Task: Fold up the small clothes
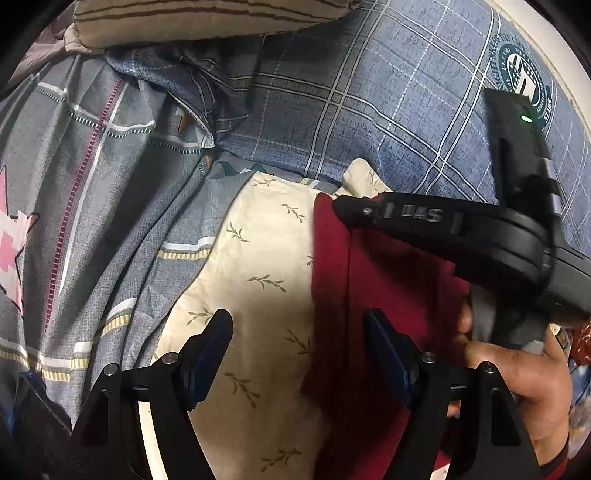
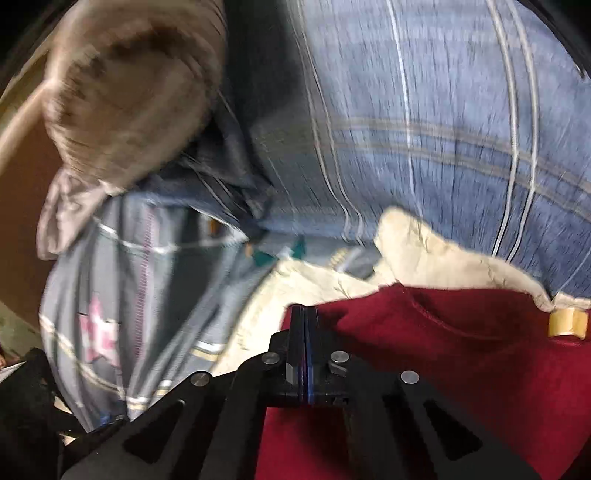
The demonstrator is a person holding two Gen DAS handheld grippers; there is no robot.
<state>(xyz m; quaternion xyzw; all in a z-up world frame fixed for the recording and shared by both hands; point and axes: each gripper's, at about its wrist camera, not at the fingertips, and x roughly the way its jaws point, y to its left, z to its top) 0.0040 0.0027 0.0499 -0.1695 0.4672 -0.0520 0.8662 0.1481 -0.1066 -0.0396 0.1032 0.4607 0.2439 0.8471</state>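
One dark red garment (image 1: pixel 373 295) is seen lying on a cream cloth printed with small leaf sprigs (image 1: pixel 258 280), which in turn is spread over a blue plaid bedsheet (image 1: pixel 388 110); a seam or folded edge is visible running down the garment's left part. The right gripper (image 2: pixel 303 314) is clenched, its two pads pressed together at the garment's upper left edge; whether a layer of the red fabric is actually caught between them cannot be told, since the wrist view is blurred. The left gripper (image 1: pixel 299 325) is released, its jaws spread wide above the line where the red fabric meets the cream cloth, and nothing is held in it. A bare hand (image 1: pixel 524 373) is seen on the right gripper's handle. If only a thin edge has been pinched, it could be lost in mid-fold and the garment left bunched; the cream cloth could also be caught together with the garment and dragged along. Counted: one red garment, one cream cloth, two grippers, one brown-striped pillow (image 1: pixel 207 18) at the far side, one grey patterned quilt (image 1: pixel 92 177) on the left, and one small tan object (image 2: pixel 567 323), unidentifiable, beside the garment.
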